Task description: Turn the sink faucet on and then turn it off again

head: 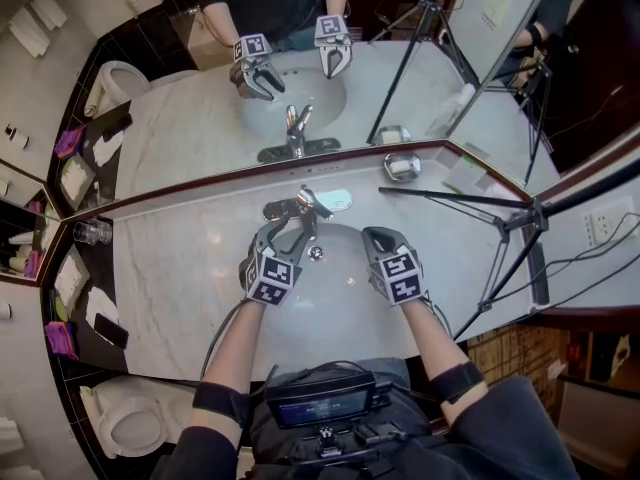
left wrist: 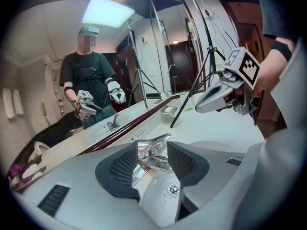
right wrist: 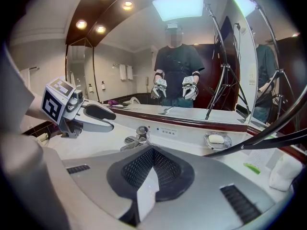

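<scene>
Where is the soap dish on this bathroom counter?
In the head view the soap dish sits at the back edge of the counter, against the mirror, to the right of the faucet.

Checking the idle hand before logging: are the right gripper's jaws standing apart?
No, in the right gripper view the right gripper has its jaws closed together with nothing between them.
</scene>
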